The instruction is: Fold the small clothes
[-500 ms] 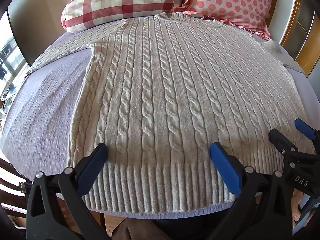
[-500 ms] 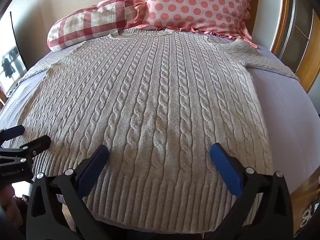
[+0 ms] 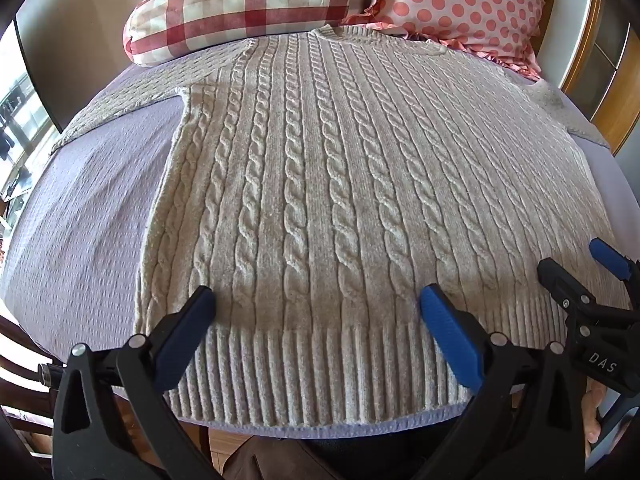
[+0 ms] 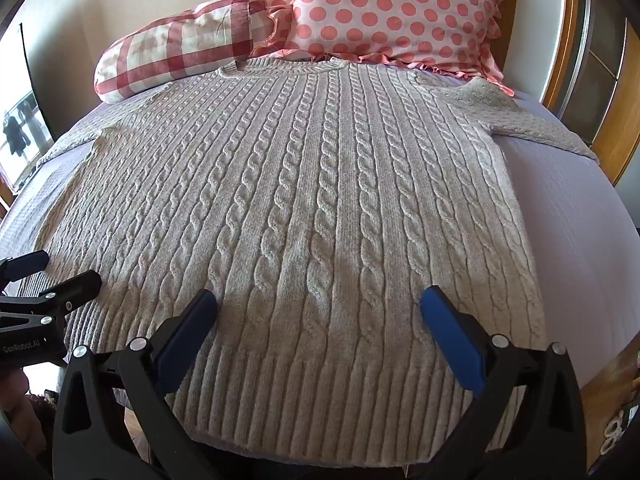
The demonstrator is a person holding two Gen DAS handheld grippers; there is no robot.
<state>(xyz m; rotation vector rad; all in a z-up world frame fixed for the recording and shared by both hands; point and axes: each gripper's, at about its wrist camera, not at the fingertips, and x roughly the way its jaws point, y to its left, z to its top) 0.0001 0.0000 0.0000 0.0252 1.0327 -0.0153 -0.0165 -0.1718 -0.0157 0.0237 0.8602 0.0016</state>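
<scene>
A cream cable-knit sweater (image 3: pixel 328 200) lies flat, front up, on a lilac bedspread (image 3: pixel 92 216), collar far, ribbed hem near; it also shows in the right wrist view (image 4: pixel 320 208). My left gripper (image 3: pixel 316 304) is open and empty, hovering over the hem's left part. My right gripper (image 4: pixel 318 304) is open and empty over the hem's right part. The right gripper also shows at the right edge of the left wrist view (image 3: pixel 576 264), and the left gripper at the left edge of the right wrist view (image 4: pixel 60 272). Both sleeves spread sideways.
A red-checked pillow (image 4: pixel 180 56) and a pink polka-dot pillow (image 4: pixel 392 12) lean at the head of the bed, touching the collar. A wooden frame (image 4: pixel 568 60) stands at the right. The bed's near edge (image 3: pixel 320 428) is just under the hem.
</scene>
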